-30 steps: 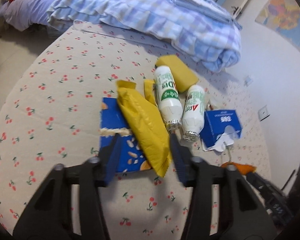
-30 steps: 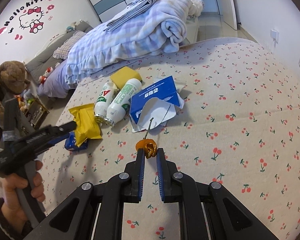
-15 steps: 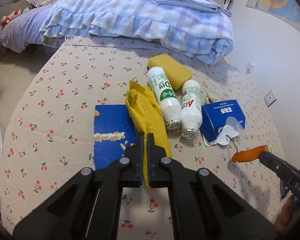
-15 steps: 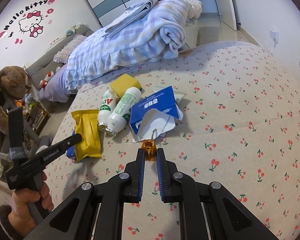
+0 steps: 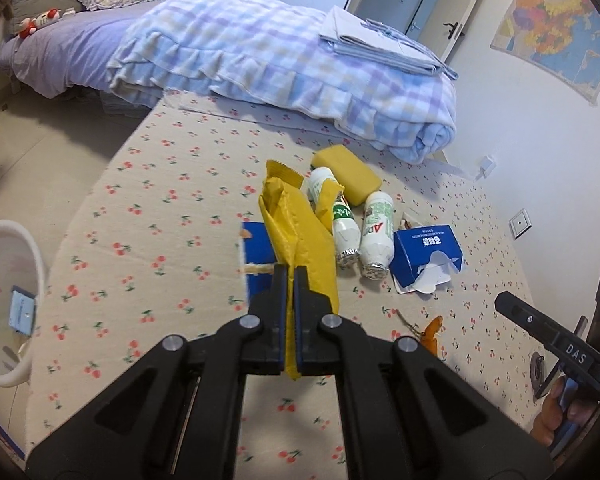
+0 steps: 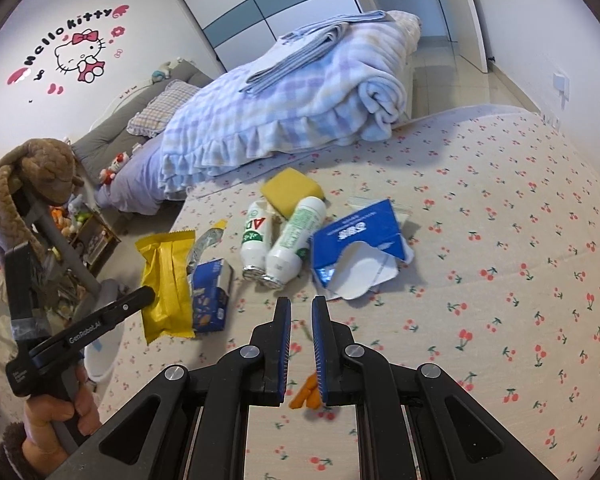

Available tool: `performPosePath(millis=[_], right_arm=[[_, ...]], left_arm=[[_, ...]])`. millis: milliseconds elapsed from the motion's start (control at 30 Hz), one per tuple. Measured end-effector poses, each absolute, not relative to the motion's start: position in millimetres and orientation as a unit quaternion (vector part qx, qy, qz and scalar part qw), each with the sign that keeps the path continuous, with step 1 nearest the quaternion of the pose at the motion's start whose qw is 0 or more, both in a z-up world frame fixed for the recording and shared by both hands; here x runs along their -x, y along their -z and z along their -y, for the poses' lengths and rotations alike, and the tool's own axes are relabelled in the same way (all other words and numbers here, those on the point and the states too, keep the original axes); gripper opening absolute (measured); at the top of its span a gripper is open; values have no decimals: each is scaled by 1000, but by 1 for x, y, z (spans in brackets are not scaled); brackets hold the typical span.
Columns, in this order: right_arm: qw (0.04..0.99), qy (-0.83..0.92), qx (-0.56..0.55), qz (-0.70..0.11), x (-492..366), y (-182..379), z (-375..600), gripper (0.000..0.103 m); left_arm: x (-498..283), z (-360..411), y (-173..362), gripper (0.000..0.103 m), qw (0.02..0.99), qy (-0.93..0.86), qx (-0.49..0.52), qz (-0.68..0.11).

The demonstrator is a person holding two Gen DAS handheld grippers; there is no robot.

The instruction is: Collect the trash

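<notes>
Far left off the bed edge, white bin (image 5: pixel 8 304) with a blue card inside. Centre, left gripper (image 5: pixel 291 280) clamps the yellow wrapper (image 5: pixel 300 240), lifted, long axis running near to far. Right, right gripper (image 6: pixel 301 312) pinches an orange peel (image 6: pixel 308 390).

- Supporting surface: bed (image 5: pixel 148 240) covered by a beige sheet printed with red cherries.
- Far end: folded blue-checked blanket (image 5: pixel 284 64).
- Centre, in a loose cluster: yellow sponge (image 5: pixel 350 174); two white bottles (image 6: pixel 276 244) lying side by side, foil ends toward the camera; torn blue tissue box (image 5: pixel 426 254); blue snack box (image 6: pixel 211 296).
</notes>
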State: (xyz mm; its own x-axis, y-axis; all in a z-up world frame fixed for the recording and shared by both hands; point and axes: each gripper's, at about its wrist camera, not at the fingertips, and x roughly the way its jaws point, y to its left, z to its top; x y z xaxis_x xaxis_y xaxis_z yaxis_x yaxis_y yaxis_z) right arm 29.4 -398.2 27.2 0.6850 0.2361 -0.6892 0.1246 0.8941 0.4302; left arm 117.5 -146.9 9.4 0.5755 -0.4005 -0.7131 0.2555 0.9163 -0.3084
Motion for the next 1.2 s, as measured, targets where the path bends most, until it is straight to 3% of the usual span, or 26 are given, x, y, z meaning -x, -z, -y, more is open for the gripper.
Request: performPosePath(millis=[267,333,400,467,867,933,967,1000,1100,1200], right_arm=[[876,-42,-235,-419,-31,-14,389,16],[867,-36,-239,-437,-31,-5,391,27],[856,-27,-247,-454,-32,5,394,55],[848,-17,-258,-464,-31,13,398,61],[835,0,-197,-513,-40,43,377,60],[840,10,-172,-514,-41,44,370,55],[841,14,-157,-517,-43,44,367,44],[843,16,-144,-518,-44,44,365,27],[845,7,-123,-520,-46,40,357,19],[850,-2,-123,-511,-45,29,351,18]], left_arm=[[-112,112,-12,3,883,172,96,-426],[-111,107,-10,3,882,169,95,-428],[-109,101,-9,3,882,166,95,-431],[-108,95,-7,3,882,162,96,-433],[-105,76,-5,3,879,152,103,-440],[-105,75,-5,3,879,152,102,-440],[-104,74,-4,4,879,151,101,-441],[-104,73,-4,3,879,151,101,-441],[-104,70,-4,3,879,149,103,-441],[-104,63,-6,3,881,146,108,-438]])
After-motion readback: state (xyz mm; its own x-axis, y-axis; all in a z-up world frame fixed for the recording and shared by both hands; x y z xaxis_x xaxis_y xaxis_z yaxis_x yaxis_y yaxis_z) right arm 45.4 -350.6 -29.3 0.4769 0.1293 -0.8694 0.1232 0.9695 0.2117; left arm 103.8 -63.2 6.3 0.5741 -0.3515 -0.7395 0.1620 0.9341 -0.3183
